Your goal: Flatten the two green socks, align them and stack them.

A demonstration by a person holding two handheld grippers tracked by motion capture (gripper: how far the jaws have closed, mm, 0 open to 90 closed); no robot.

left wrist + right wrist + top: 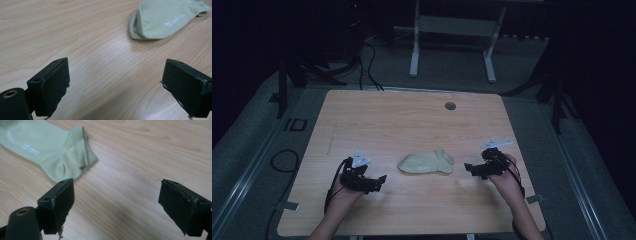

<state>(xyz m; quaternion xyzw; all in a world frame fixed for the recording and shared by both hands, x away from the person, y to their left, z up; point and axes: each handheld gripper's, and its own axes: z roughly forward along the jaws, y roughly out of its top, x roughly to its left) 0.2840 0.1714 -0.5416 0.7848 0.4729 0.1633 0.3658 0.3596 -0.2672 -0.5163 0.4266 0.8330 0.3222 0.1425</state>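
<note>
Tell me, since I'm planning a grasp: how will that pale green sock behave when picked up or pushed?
The pale green sock lies flat and folded over itself, so it will probably droop from whichever edge is pinched. Thin knit fabric suggests it is light. Pushed across the smooth wooden table, it would likely bunch or slide, not roll.

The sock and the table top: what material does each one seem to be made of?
The sock: soft knitted fabric, pale green, matt; it shows ribbing at the cuff, limp folds and a small white print, so probably a cotton blend. The table top: light wood or, more likely, a wood-look laminate; the grain lines are even and the surface has a faint smooth sheen.
</note>
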